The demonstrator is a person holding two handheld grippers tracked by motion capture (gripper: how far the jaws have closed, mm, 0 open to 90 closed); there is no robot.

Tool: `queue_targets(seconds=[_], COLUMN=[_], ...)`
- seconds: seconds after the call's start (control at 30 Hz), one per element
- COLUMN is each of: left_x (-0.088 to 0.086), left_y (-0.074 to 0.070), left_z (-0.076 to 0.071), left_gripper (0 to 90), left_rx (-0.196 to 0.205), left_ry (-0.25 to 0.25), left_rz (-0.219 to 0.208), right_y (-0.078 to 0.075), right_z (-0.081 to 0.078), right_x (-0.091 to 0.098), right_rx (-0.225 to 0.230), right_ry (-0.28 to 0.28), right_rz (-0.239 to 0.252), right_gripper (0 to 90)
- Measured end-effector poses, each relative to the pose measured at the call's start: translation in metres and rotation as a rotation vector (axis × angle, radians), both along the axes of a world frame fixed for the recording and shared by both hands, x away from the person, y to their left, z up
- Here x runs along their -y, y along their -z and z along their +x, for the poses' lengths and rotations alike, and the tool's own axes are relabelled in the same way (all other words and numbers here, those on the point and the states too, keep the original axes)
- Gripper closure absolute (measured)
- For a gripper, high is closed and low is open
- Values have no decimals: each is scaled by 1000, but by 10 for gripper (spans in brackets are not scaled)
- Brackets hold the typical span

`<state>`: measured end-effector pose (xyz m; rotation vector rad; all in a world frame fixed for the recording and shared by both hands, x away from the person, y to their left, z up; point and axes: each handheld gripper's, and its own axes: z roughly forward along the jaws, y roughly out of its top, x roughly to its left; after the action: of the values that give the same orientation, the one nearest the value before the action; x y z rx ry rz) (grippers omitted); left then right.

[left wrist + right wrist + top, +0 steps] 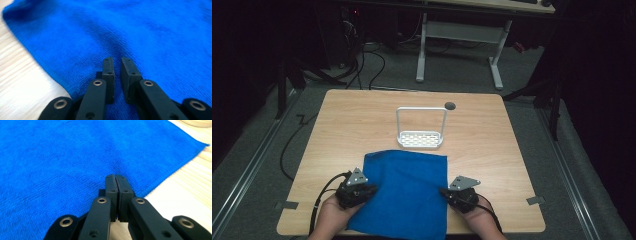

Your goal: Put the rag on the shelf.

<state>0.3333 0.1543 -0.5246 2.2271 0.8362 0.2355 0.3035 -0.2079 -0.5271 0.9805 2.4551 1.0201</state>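
Observation:
A blue cloth lies flat on the near half of the wooden table, its front edge hanging over the table's near side. My left gripper rests at the cloth's left edge. In the left gripper view its jaws stand a narrow gap apart over the cloth, which puckers toward them. At the cloth's right edge my right gripper has its jaws pressed together. The cloth creases toward those tips, right at its hem.
A small white wire rack with a tall hoop handle stands just beyond the cloth, mid-table. A dark round grommet sits behind it. Desk legs and cables lie on the floor beyond the table.

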Motion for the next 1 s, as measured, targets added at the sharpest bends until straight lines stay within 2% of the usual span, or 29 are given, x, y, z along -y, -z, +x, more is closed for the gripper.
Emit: queue_targets(seconds=[0.1, 0.27, 0.67, 1.0], left_x=[10, 16, 21, 49], left_y=[0, 0, -1, 0], left_z=[-5, -8, -9, -18], left_gripper=[805, 797, 789, 769], left_rx=[6, 5, 5, 0], left_ry=[32, 51, 66, 141], left_rz=[7, 5, 8, -10], right_y=[0, 0, -1, -2], right_z=[1, 2, 2, -3], right_x=[3, 5, 10, 41], right_rx=[1, 4, 7, -9], right_ry=[12, 20, 33, 107], right_rz=[3, -6, -14, -16], right_gripper=[894, 894, 894, 893])
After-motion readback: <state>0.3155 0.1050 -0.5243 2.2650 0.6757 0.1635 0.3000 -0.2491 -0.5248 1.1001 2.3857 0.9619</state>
